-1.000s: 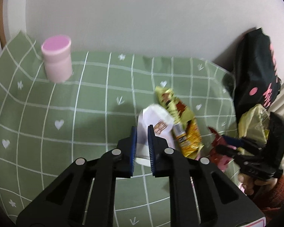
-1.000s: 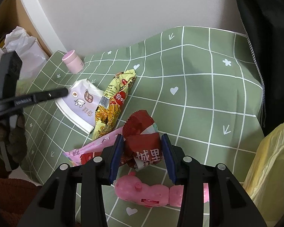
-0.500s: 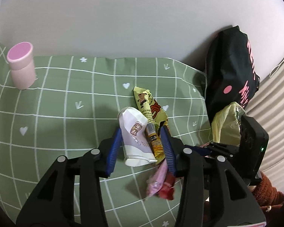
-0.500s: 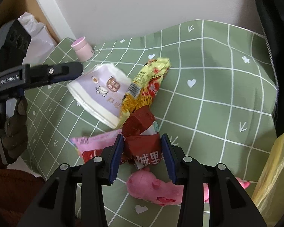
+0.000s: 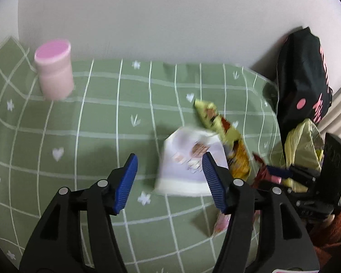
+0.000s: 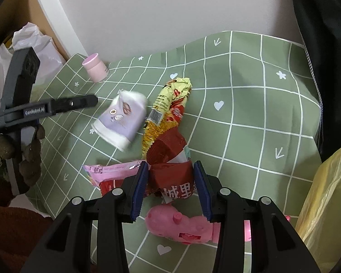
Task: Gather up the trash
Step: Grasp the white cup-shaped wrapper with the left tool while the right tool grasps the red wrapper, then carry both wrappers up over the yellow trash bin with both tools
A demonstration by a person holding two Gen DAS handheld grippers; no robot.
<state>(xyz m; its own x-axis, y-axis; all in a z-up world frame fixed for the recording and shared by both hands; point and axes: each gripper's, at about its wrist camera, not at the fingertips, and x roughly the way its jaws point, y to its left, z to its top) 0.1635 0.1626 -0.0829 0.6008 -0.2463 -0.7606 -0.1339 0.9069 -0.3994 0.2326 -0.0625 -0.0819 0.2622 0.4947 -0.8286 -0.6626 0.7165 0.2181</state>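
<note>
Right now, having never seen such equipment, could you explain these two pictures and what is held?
A person holds a two-finger tool in each hand; a camera on each looks along its fingers. One picture comes from the left gripper, one from the right gripper. On the green cloth are a paper cup, yellow wrapper, pink wrapper, toy pig and pink jar. The right fingers clamp a red wrapper. The left fingers have just been opening, nothing between them; the cup lies just ahead.
</note>
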